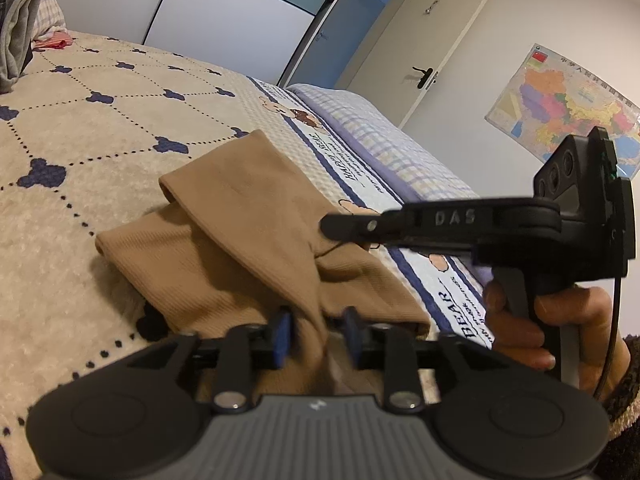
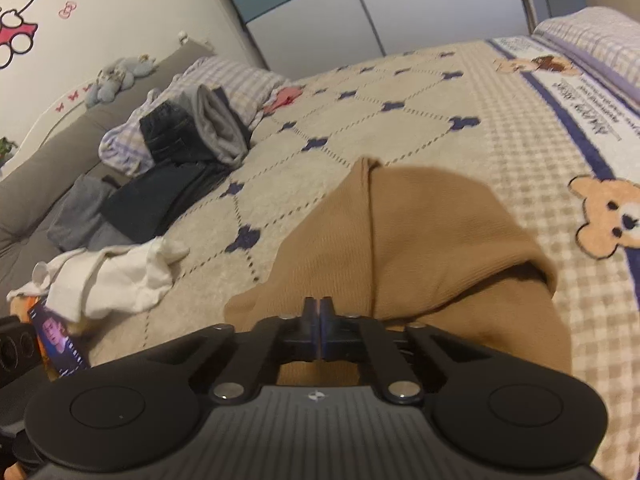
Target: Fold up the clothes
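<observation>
A tan ribbed garment point(image 1: 248, 232) lies partly folded on the cream blanket point(image 1: 100, 140) of the bed, with one flap laid over its middle. My left gripper point(image 1: 318, 336) stands open at the garment's near edge. A raised ridge of the cloth runs between its blue pads point(image 1: 282, 336), which do not press on it. My right gripper point(image 1: 326, 227) reaches in from the right, held by a hand point(image 1: 560, 320). Its fingers are shut just over the cloth. In the right wrist view the same gripper point(image 2: 319, 312) has its pads together above the garment point(image 2: 420, 240), with no cloth visible between them.
Dark and grey clothes point(image 2: 180, 140) are heaped by a checked pillow point(image 2: 240, 80) at the bed's head, and a white garment point(image 2: 112, 280) lies near them. The bed's bear-print border point(image 1: 400, 200) and edge run along the right. Beyond stand a wardrobe point(image 1: 224, 12), a door point(image 1: 420, 40) and a wall map point(image 1: 568, 108).
</observation>
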{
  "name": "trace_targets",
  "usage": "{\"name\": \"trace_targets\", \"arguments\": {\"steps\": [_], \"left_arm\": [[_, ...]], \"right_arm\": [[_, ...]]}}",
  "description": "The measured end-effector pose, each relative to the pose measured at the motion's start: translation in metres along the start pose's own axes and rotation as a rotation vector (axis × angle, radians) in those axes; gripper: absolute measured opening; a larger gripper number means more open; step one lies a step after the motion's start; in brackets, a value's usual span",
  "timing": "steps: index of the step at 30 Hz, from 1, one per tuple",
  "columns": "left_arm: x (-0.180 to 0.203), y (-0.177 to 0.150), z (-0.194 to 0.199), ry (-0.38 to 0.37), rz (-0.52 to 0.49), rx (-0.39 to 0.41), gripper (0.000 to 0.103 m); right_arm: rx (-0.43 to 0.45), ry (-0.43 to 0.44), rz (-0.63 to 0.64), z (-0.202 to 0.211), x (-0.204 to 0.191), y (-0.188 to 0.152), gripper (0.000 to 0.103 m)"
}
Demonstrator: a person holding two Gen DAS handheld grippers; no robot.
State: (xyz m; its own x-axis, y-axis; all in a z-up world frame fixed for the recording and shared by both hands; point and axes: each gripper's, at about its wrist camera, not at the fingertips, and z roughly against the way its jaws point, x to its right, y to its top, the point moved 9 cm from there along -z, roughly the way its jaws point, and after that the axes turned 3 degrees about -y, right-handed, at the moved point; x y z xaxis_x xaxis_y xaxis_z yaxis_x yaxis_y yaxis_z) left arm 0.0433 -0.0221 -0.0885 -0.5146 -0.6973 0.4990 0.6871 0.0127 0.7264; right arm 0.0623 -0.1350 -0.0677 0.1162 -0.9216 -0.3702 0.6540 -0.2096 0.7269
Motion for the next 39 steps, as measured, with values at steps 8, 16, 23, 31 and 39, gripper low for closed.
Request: {"name": "trace_targets", "arguments": {"steps": [8, 16, 23, 31, 39], "left_arm": [[-0.003, 0.000, 0.001, 0.014, 0.012, 0.002, 0.059], [0.006, -0.003, -0.006, 0.012, -0.024, -0.012, 0.061], [0.004, -0.004, -0.006, 0.006, -0.019, -0.018, 0.062], [-0.004, -0.005, -0.004, 0.018, 0.005, -0.028, 0.062], [-0.012, 0.001, 0.005, 0.044, 0.024, 0.003, 0.063]], "right_arm": [[0.066, -0.049, -0.049, 0.014, 0.028, 0.017, 0.001], [-0.043, -0.012, 0.011, -0.002, 0.010, -0.003, 0.047], [-0.105, -0.008, 0.045, -0.019, -0.004, -0.017, 0.052], [-0.130, -0.049, 0.091, -0.034, -0.009, -0.026, 0.009], [0.009, -0.096, 0.003, -0.009, 0.021, 0.005, 0.000]]}}
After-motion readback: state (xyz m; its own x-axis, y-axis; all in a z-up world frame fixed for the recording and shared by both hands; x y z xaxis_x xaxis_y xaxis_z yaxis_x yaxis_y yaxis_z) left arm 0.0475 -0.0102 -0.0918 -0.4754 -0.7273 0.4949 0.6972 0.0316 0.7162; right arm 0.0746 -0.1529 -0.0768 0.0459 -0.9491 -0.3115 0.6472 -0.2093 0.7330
